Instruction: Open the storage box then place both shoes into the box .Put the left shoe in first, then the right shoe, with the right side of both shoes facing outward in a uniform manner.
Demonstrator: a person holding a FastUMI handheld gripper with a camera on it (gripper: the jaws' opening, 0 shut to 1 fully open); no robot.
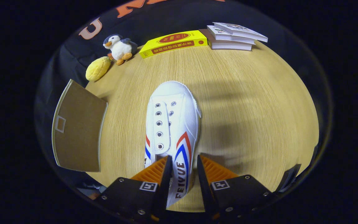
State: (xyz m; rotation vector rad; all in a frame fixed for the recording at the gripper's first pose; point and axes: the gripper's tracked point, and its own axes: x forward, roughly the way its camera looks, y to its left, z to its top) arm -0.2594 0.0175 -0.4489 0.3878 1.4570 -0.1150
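The white shoe [171, 124] lies mid-table, toe pointing far, its heel wall between the gripper [183, 166] fingers, which straddle it without clearly clamping; a thin pinch could let it swing or drop before the box flap [78, 127] at left

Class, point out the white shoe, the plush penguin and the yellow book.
White shoe [169, 121]: gripper view, on its laced tongue.
Plush penguin [120, 46]: gripper view, on its white belly.
Yellow book [174, 43]: gripper view, on its spine.
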